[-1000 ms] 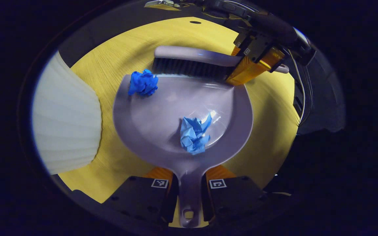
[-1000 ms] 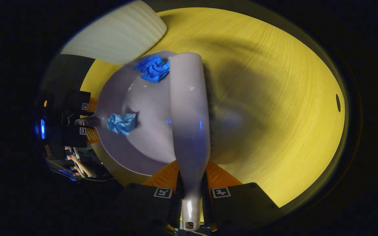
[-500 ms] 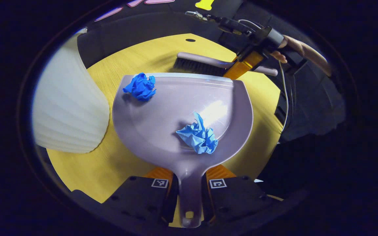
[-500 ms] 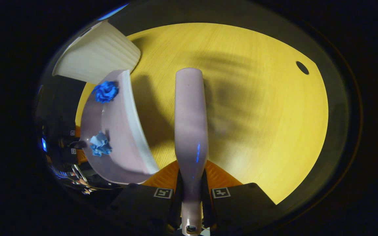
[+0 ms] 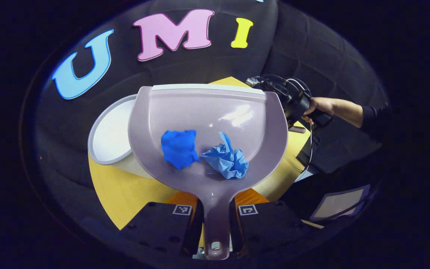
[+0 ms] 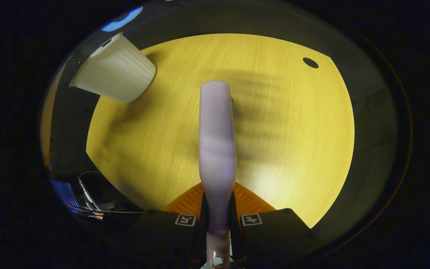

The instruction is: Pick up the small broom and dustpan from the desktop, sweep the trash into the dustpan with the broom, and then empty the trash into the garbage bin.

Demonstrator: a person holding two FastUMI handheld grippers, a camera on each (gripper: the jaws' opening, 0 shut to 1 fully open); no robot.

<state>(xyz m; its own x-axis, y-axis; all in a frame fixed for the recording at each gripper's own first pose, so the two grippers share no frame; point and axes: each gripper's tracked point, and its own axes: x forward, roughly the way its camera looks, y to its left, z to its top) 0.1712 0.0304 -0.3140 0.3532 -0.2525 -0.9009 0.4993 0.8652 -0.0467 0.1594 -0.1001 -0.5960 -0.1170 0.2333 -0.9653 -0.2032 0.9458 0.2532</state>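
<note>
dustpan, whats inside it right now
Two crumpled blue paper wads lie in the dustpan: a darker wad and a lighter wad, side by side near the handle end. Whatever lies beneath them is hidden.

A pale lilac-grey dustpan (image 5: 207, 112) is seen, with a lighter strip along its front lip. Two paper wads lie in it: one deep blue (image 5: 178, 148), one lighter sky blue (image 5: 225, 160). The broom (image 6: 217, 142) is the same lilac-grey. The ribbed bin (image 6: 114, 76) appears white, perhaps cream. The desktop (image 6: 293, 123) is yellow with fine wood grain. The fingers (image 6: 252, 198) show orange.
</note>
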